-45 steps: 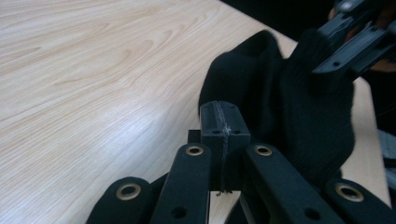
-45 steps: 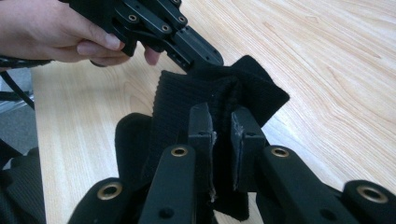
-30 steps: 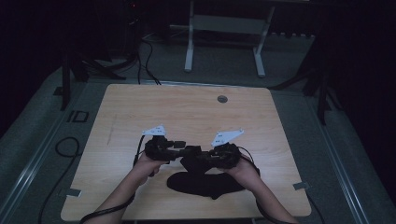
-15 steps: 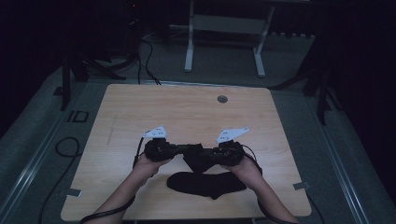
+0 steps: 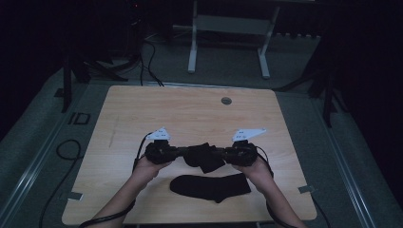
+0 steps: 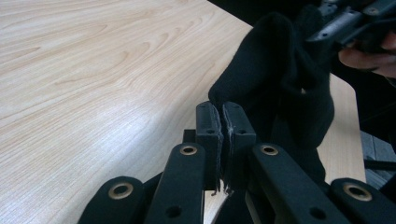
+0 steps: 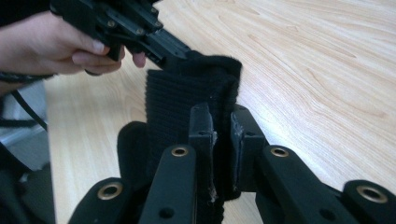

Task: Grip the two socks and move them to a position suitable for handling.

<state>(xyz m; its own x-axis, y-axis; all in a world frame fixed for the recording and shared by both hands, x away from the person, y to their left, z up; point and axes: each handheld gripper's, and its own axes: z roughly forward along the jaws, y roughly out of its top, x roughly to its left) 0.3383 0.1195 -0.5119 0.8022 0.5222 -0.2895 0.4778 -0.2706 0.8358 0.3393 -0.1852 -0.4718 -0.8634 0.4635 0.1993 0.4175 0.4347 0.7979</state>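
Sock (image 5: 205, 157), black: held between my two grippers, above a wooden table (image 5: 142, 114). Left gripper (image 5: 184, 153) pinched onto one edge; right gripper (image 5: 222, 155) clamped on the ribbed cuff. Second sock (image 5: 211, 186), apparently flat, lies just nearer me.

1. From above, the room around me is dark; the table (image 5: 190, 118) alone catches dim light.
2. My own cameras see the wood bright, with soft glare.
3. My jaws sit dark and slightly soft up close.
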